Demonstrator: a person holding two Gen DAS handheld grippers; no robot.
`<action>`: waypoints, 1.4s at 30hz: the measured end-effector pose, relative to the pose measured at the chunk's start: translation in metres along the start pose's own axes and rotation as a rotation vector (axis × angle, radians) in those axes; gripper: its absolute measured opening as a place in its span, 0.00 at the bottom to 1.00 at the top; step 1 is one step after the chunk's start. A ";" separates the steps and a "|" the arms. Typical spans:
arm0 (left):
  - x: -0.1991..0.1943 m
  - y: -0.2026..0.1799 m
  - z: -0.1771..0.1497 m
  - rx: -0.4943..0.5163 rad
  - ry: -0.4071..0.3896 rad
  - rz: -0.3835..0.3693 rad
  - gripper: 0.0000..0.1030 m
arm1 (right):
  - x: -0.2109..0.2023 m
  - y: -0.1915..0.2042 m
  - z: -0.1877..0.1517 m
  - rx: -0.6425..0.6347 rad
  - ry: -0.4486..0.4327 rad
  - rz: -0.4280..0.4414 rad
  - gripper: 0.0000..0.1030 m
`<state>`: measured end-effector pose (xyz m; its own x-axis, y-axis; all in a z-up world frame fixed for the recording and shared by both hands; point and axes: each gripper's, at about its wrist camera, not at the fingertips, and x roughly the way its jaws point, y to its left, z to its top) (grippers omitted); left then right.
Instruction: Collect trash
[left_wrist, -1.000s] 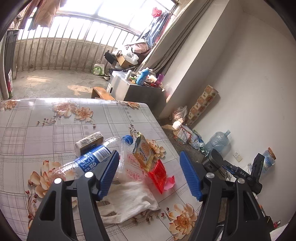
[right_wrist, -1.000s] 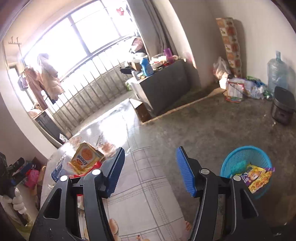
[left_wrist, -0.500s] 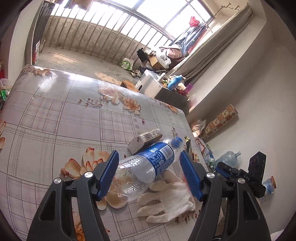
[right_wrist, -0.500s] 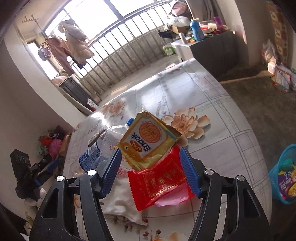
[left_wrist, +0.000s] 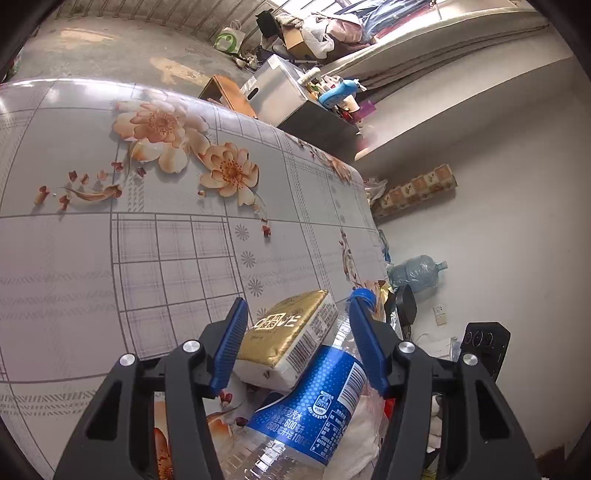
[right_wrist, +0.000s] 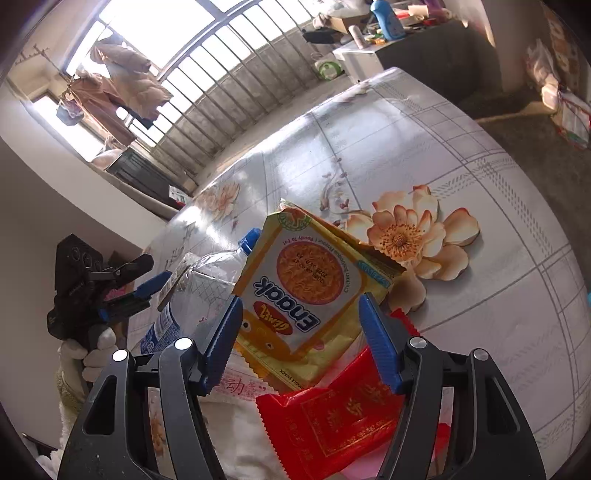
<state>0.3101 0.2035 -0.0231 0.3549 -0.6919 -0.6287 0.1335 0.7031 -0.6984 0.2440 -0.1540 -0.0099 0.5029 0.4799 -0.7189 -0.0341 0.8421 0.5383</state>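
Left claw first: its blue pads are drawing together right now, and between them I've got the gold tissue pack and the upper part of the plastic bottle. Neither pad is pressing on anything that I can make out; the left pad sits just beside the tissue pack's edge, the right pad just beside the bottle's blue cap. The tissue pack lies against the bottle, on its far side, and the bottle's blue label runs back toward me under the claw. Beneath the bottle there's a white cloth glove on the flowered tabletop.

Right claw now: jaws standing apart, clamped on nothing. Between the pads sits the yellow noodle snack packet, tilted up and leaning on the bottle, which lies just left of it. Nearer me than the bottle, a red wrapper rests under the snack packet's lower edge, below my right pad. Left of the bottle I can see my other claw reaching in, held by my white-gloved hand. Beyond the bottle the tabletop stretches off to a barred window, with clothes hanging in front of it.
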 end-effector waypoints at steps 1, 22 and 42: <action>0.004 0.001 -0.003 -0.002 0.012 0.002 0.51 | 0.002 0.000 -0.001 0.000 0.010 0.006 0.60; -0.015 -0.027 -0.109 -0.041 0.029 -0.093 0.49 | -0.009 -0.007 -0.031 0.013 0.094 0.112 0.56; -0.048 -0.048 -0.125 0.095 -0.150 0.100 0.50 | -0.049 -0.003 -0.024 -0.051 -0.028 0.020 0.56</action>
<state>0.1711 0.1827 -0.0019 0.5037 -0.5909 -0.6302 0.1754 0.7842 -0.5952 0.1988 -0.1739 0.0128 0.5254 0.4902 -0.6954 -0.0876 0.8442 0.5289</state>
